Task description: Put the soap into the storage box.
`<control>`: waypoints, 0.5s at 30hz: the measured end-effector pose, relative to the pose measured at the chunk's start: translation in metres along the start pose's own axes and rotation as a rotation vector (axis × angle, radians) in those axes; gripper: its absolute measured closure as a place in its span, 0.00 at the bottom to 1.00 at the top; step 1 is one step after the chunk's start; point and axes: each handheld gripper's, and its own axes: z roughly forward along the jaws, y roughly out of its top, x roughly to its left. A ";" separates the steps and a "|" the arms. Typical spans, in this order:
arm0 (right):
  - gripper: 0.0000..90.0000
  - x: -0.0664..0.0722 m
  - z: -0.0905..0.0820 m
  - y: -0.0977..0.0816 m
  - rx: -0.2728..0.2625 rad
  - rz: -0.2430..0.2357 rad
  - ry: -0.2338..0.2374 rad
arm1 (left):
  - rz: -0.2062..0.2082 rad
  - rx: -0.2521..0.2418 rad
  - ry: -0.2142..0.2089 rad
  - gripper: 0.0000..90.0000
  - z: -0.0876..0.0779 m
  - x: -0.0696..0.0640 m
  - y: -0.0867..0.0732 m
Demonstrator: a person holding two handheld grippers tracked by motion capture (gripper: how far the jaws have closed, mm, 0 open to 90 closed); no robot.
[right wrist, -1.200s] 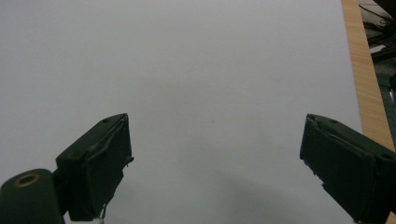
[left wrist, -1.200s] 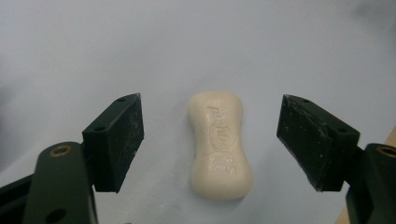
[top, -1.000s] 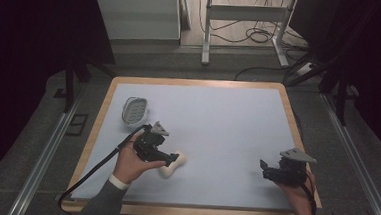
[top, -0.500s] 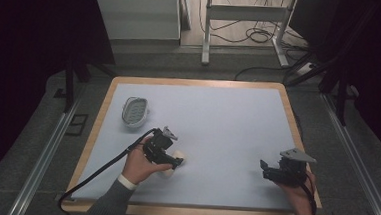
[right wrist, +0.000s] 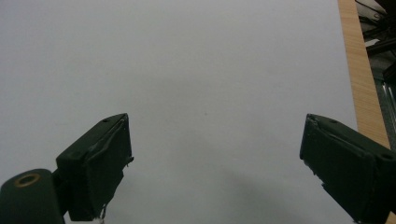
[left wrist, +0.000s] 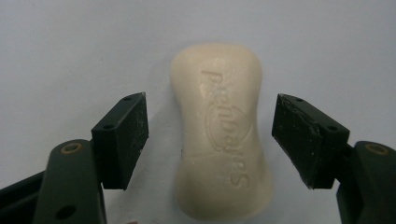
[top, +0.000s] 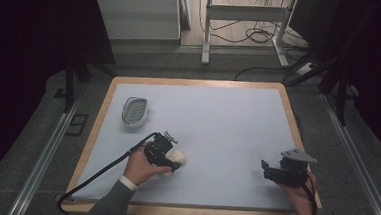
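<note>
Left gripper (left wrist: pixel 210 140) straddled soap (left wrist: pixel 222 130), jaws wide, not touching. Right gripper (right wrist: pixel 215 163) idle, wide, w/ nothing between. Next probably: squeeze soap's narrow waist.

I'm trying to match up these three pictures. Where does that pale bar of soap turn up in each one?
High view: the soap lies on the blue mat, lower left of centre, at the tip of the left tongs.
Left gripper view: centre, lengthwise between the open jaws, touching neither.
Right gripper view: not in it; bare mat between open jaws.
Shared landmark: the blue mat.
</note>
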 end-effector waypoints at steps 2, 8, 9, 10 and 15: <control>0.10 0.000 0.000 0.000 -0.002 0.001 -0.001 | 0.000 0.005 0.006 0.31 0.003 -0.001 0.000; 0.10 0.000 0.000 0.000 0.001 -0.001 -0.003 | 0.007 0.029 0.030 0.37 0.011 -0.005 -0.001; 0.10 0.000 0.000 0.000 0.000 0.000 -0.004 | 0.011 0.037 0.037 0.42 0.011 -0.005 -0.001; 0.10 0.000 0.000 0.000 0.000 0.000 -0.004 | 0.012 0.044 0.040 0.42 0.012 -0.005 -0.001; 0.10 -0.002 -0.001 0.000 0.001 0.007 -0.011 | 0.031 0.047 0.047 0.54 0.011 -0.010 -0.001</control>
